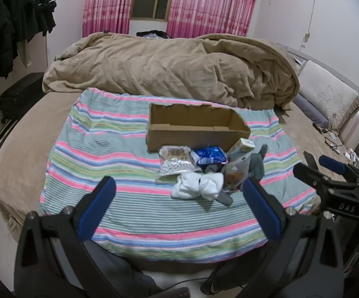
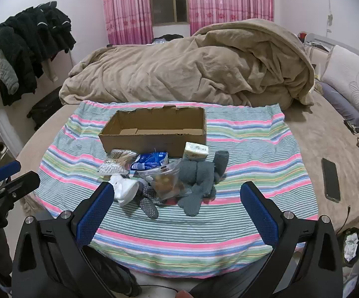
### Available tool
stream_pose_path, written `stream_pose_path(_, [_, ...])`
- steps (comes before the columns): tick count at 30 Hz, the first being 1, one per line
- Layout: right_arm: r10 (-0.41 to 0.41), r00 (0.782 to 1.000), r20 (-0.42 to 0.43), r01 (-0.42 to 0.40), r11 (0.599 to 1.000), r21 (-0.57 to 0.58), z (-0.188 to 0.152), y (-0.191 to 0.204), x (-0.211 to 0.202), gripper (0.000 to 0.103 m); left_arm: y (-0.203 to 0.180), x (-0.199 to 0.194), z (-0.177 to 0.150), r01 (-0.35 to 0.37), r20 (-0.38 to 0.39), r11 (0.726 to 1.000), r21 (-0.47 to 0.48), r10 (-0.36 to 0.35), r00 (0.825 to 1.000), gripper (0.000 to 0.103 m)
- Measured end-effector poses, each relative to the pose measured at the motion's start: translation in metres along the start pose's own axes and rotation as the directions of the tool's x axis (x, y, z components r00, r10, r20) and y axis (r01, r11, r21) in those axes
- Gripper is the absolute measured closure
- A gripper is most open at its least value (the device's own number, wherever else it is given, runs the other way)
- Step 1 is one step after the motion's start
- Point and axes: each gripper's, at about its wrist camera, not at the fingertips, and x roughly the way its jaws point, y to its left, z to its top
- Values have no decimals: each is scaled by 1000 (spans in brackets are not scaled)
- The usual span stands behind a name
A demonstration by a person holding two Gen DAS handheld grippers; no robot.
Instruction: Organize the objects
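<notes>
An open cardboard box [image 1: 196, 134] [image 2: 154, 134] sits empty on a striped cloth. In front of it lies a pile: a cotton swab pack [image 1: 174, 160] [image 2: 117, 161], a blue tissue pack [image 1: 210, 156] [image 2: 150, 161], a small pale box [image 1: 242, 145] [image 2: 196, 150], a clear snack bag [image 1: 236, 171] [image 2: 167, 180], white socks [image 1: 199, 186] [image 2: 126, 190], grey socks [image 1: 256, 164] [image 2: 199, 181] and a dotted dark sock [image 2: 149, 201]. My left gripper [image 1: 179, 186] is open and empty, hanging short of the pile. My right gripper [image 2: 175, 190] is open and empty, also short of the pile.
The striped cloth [image 1: 119, 154] [image 2: 249, 149] covers the near part of a bed. A bunched tan duvet [image 1: 174, 69] [image 2: 191, 69] lies behind the box. A phone [image 2: 331, 180] lies on the bed at right. Dark clothes [image 2: 30, 47] hang at left.
</notes>
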Motion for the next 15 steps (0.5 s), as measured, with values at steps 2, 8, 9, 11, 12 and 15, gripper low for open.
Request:
stream_pose_path(2, [0,1000,-2,0,1000,0,0,0,0,0,0,1,0,1,0,1000,0,-1,1000,1])
stream_pose_path(8, [-5,1000,-10,5,1000,8,-6,3,5,0,0,2,0,5,-6,1000,-2,-5,1000,1])
stream_pose_path(9, [-4,1000,-12,5,1000,9,-6,3,6,0,0,3,0,4,-6,1000,-1,-4,1000,1])
stream_pose_path(11, [-3,1000,-15,3,1000,11,-6,2,7,0,0,3,0,3,-8,1000,-2,-3,1000,1])
stream_pose_path(12, [-2,1000,-15,2,1000,11,-5,2,7,0,0,4,0,3,-9,1000,-3,-3,1000,1])
stream_pose_path(15, [-1,1000,-18,1,1000,12,-5,1,8,0,0,6,0,-1,-16,1000,-7,1,1000,1])
